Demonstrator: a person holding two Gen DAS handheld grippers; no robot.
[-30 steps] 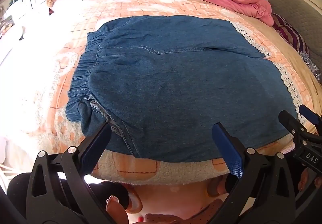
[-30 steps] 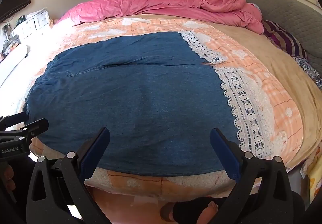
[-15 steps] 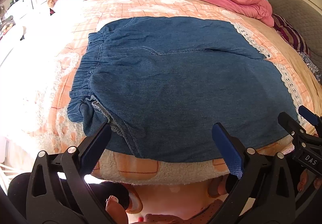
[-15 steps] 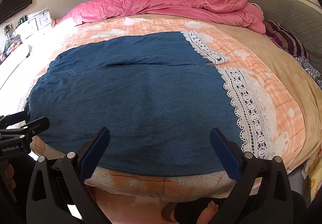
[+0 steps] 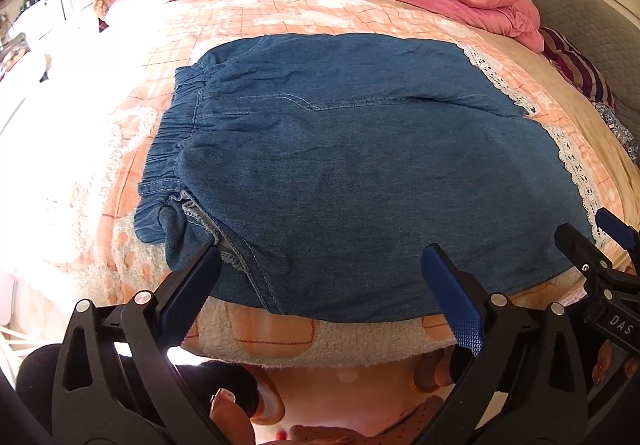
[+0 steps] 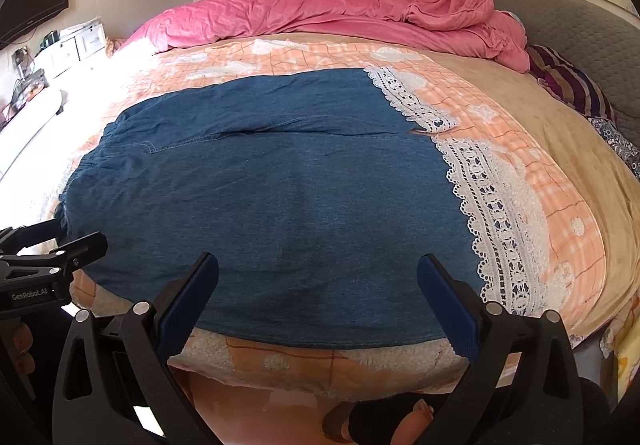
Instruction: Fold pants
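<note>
Blue denim pants with white lace hems lie flat across the bed, elastic waistband to the left, legs to the right. They also show in the right wrist view. My left gripper is open and empty, just above the pants' near edge by the waist end. My right gripper is open and empty above the near edge by the hem end. Each gripper shows at the side of the other's view: the right one and the left one.
The pants rest on an orange checked blanket with a fleecy front edge. A pink duvet is bunched at the far side. Striped pillows and a grey headboard stand at right. Drawers stand at left.
Both grippers have pulled back and risen slightly, so the pants sit a little lower and farther in each view. The pants have not moved. Both grippers stay open.
</note>
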